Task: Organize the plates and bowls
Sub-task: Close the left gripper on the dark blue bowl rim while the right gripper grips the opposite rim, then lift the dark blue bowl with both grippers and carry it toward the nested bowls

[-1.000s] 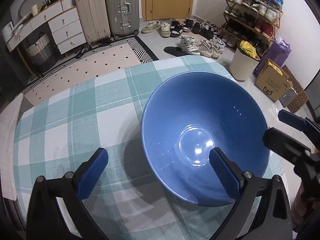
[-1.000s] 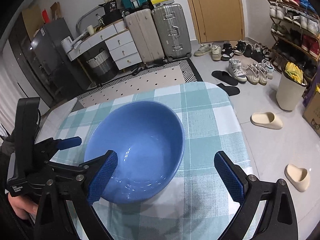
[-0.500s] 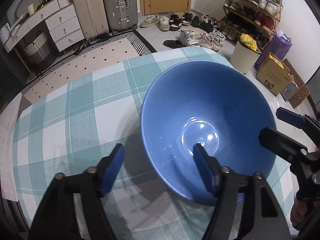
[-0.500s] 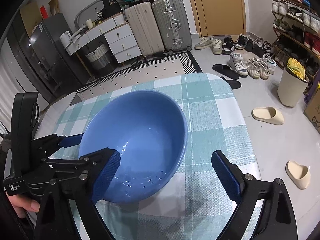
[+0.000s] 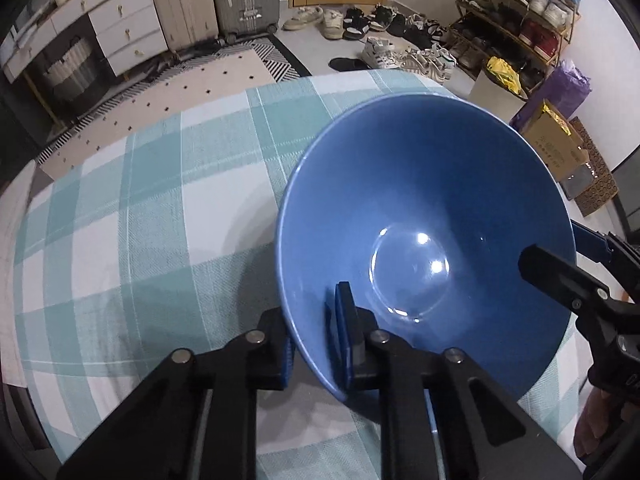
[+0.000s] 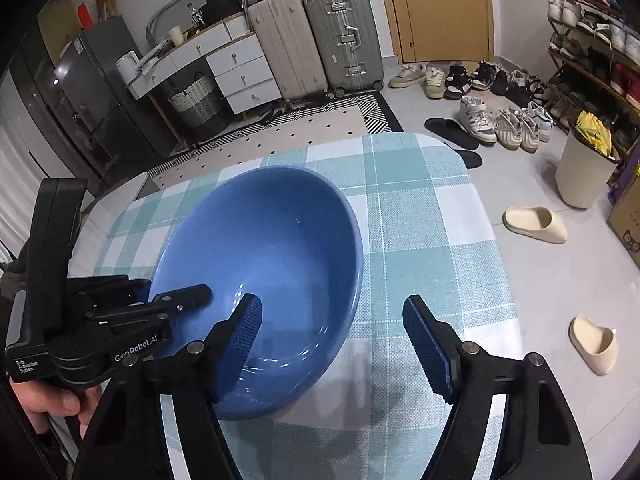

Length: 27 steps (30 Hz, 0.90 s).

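A large blue bowl (image 5: 424, 216) sits tilted on the teal checked tablecloth (image 5: 160, 216). My left gripper (image 5: 312, 340) is shut on the bowl's near rim, one finger inside and one outside. The bowl also shows in the right wrist view (image 6: 272, 264), with the left gripper (image 6: 176, 300) clamped on its left rim. My right gripper (image 6: 332, 348) is open; its left finger is over the bowl's near inside, its right finger over the cloth beside the bowl. It also shows in the left wrist view (image 5: 568, 276) at the bowl's right rim.
The table's far edge (image 6: 400, 138) and right edge (image 6: 496, 260) drop to a grey floor with slippers (image 6: 536, 224), shoes and a bin (image 6: 584, 172). Suitcases (image 6: 316, 40) and a drawer unit (image 6: 236, 72) stand at the back.
My left gripper has closed from wide open onto the bowl's near rim. My right gripper has narrowed and moved in over the bowl's right side. The bowl looks tilted up.
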### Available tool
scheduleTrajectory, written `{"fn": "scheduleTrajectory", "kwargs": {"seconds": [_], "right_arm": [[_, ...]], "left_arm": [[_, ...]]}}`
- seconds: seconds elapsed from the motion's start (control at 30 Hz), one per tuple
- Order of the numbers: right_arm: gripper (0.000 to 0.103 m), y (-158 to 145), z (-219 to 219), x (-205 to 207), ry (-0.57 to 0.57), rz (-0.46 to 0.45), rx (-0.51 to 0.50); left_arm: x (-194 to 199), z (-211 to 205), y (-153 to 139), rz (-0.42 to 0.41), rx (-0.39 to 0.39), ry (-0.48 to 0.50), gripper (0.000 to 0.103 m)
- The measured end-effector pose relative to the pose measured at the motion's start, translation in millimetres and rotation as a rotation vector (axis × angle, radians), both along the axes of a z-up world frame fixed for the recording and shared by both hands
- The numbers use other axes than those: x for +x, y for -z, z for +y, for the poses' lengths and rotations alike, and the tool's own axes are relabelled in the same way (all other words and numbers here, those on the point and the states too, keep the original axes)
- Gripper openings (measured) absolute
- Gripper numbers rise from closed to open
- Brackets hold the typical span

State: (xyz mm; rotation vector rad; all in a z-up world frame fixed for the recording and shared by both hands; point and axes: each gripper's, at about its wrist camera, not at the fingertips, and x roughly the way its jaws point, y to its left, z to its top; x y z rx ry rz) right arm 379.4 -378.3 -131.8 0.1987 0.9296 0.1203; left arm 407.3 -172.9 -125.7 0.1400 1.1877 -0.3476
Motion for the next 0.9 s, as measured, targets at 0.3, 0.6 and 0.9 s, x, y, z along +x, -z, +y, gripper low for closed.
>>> {"fn": "scheduleTrajectory", "kwargs": {"seconds": [0.3, 0.6, 0.9], "right_arm": [[0.053, 2.1, 7.9, 4.9, -0.025, 0.033, -0.025], [0.018, 11.1, 14.6, 6.5, -0.035, 0.093, -0.033], [0.013, 8.5, 9.1, 0.8, -0.001, 0.125, 0.003]], "left_arm": [[-3.9, 5.3, -5.6, -0.002, 0.001, -0.007, 0.016], [-9.6, 5.5, -3.1, 0.014, 0.01, -0.006, 0.016], [-18.5, 8.0, -12.6, 0.011, -0.01, -0.014, 0.016]]}}
